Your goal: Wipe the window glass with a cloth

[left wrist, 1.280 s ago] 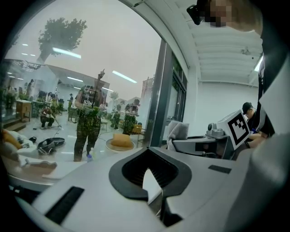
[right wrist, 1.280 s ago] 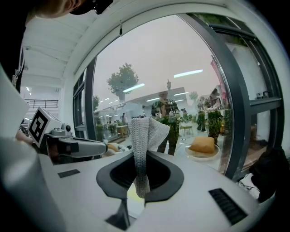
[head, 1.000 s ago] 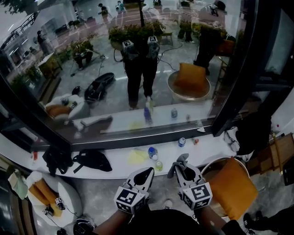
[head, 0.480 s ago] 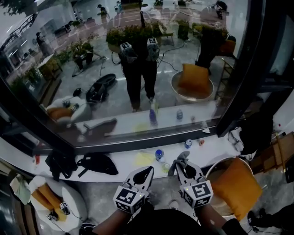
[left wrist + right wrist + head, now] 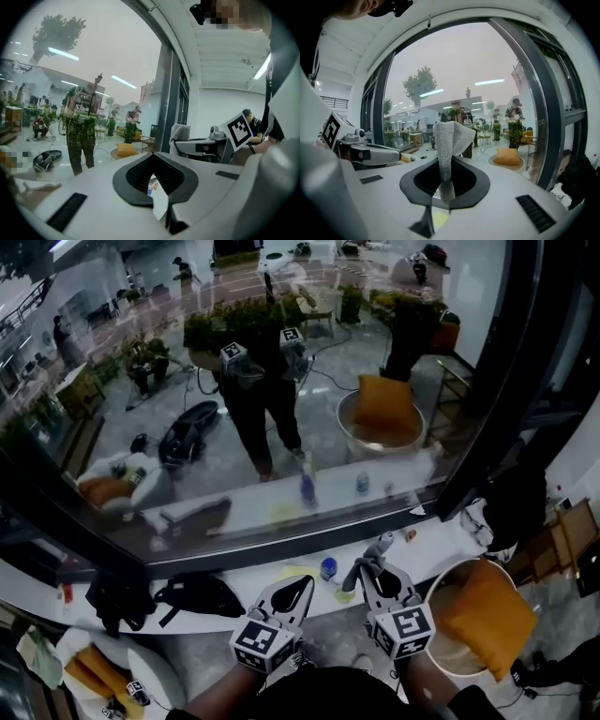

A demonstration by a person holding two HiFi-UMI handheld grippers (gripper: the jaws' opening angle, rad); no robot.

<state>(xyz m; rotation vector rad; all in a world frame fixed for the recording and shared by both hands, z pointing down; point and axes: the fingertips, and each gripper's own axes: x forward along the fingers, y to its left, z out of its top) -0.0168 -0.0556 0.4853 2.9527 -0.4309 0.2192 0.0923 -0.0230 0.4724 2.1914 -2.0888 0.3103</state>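
Note:
The big window glass [image 5: 281, 381] fills the upper head view and mirrors the person and both grippers. My right gripper [image 5: 368, 570] is low in the view, just short of the white sill [image 5: 441, 545], and is shut on a grey mesh cloth [image 5: 374, 554]. In the right gripper view the cloth [image 5: 449, 140] stands up from the right gripper [image 5: 446, 197], with the glass [image 5: 464, 70] ahead. My left gripper [image 5: 302, 589] is beside it, jaws together and holding nothing. In the left gripper view, the left gripper [image 5: 157, 187] points along the glass [image 5: 70, 70].
On the sill lie a yellow cloth [image 5: 298, 571], a blue-capped bottle [image 5: 328, 568] and black bags [image 5: 202, 594]. A round chair with an orange cushion [image 5: 478, 610] stands at the right. A dark window post [image 5: 487, 390] bounds the pane on the right.
The head view has shifted, so the sill and its objects sit lower and nearer. Both grippers keep their places in the view, and the cloth stays in the right one.

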